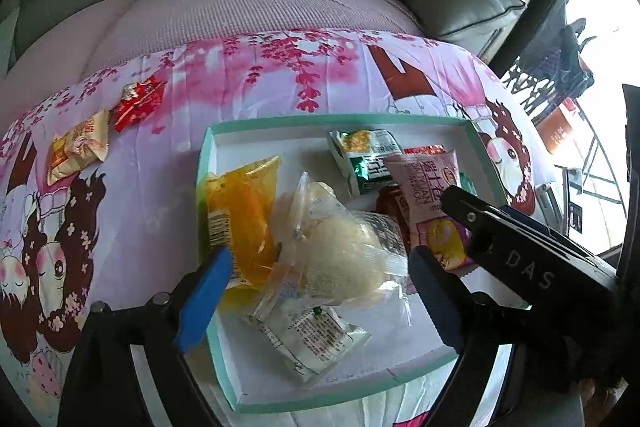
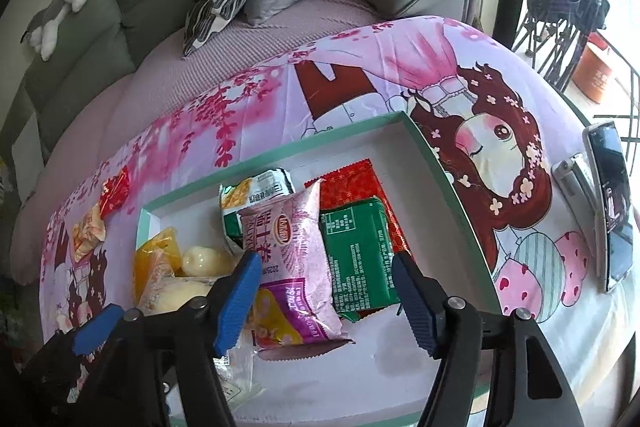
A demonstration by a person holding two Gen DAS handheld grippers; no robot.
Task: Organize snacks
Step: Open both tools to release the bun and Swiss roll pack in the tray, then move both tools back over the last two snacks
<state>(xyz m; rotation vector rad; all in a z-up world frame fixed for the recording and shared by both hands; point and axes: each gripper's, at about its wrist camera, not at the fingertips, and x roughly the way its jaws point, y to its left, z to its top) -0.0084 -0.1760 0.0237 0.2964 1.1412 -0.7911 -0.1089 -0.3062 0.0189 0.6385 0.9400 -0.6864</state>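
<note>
Two loose snacks, orange packet (image 1: 78, 151) and red packet (image 1: 138, 103), on desk outside tray (image 1: 280, 121), far up-left of left gripper (image 1: 320, 291); nearer that hand. Left gripper wide over clear bun packet (image 1: 340, 251); right gripper (image 2: 326, 303) half-wide, straddling pink packet (image 2: 292, 251), empty.

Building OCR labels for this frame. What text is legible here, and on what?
"DAS": on the black body of the right tongs.
"LAIYIMEN", approximately: red oval logo on the pink packet; its large characters are unclear.
Green packet: fine print, too small to read.
White-green packet, clear bun wrapper, orange packet's barcode: unreadable.
</note>
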